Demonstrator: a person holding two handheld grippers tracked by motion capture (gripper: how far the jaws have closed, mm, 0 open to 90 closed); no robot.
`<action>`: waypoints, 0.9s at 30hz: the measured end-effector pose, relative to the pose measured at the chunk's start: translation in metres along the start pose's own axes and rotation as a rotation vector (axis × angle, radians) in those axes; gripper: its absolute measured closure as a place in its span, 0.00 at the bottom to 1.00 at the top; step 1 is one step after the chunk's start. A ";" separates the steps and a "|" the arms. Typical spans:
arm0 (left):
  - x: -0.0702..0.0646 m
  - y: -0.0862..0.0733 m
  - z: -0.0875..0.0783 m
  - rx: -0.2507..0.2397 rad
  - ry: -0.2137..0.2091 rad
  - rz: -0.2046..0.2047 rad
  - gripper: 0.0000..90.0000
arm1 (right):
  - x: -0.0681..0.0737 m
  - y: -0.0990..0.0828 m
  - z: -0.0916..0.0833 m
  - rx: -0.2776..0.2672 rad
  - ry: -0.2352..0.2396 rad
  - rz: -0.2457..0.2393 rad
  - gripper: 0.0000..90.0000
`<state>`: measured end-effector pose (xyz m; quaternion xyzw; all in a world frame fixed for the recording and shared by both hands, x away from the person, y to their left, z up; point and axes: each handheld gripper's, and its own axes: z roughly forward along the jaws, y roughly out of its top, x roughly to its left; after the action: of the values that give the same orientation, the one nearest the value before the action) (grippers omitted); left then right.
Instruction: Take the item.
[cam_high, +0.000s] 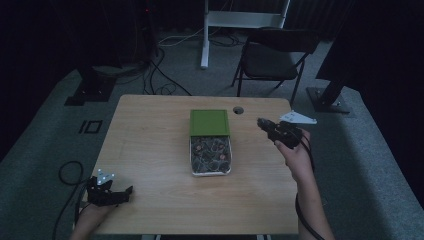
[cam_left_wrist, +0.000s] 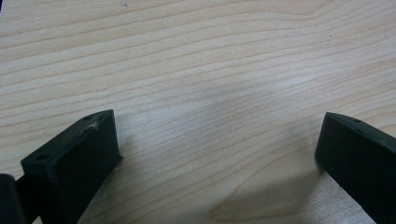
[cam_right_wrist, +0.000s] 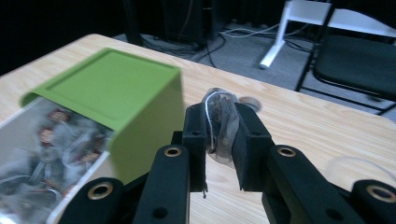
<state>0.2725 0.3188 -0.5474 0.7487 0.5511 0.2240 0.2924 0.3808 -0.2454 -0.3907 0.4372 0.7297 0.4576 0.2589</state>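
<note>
In the high view, a box with a green lid (cam_high: 209, 122) slid partway back sat mid-frame on the wooden table (cam_high: 150, 150), and the left gripper (cam_high: 112, 192) lay low left.

The left gripper view showed its jaws wide apart over bare wood.

In the right gripper view, the right gripper (cam_right_wrist: 223, 140) was clamped on a clear wrapped packet (cam_right_wrist: 219, 122) at centre frame, right of the lid. The packet looked light, crinkly and slippery, best pinched mid-body.
</note>
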 end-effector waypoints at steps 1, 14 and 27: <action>0.000 0.000 0.000 -0.001 0.000 -0.001 0.00 | -0.004 -0.001 -0.001 -0.003 -0.011 0.006 0.86; 0.000 0.000 0.000 0.000 0.000 -0.001 0.00 | -0.048 -0.010 -0.015 -0.003 -0.124 0.056 0.86; 0.000 0.000 0.000 -0.001 0.000 -0.001 0.00 | -0.070 -0.013 -0.006 0.023 -0.190 0.079 0.86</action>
<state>0.2726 0.3187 -0.5475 0.7484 0.5513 0.2242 0.2928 0.4045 -0.3123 -0.4014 0.5098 0.6894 0.4155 0.3035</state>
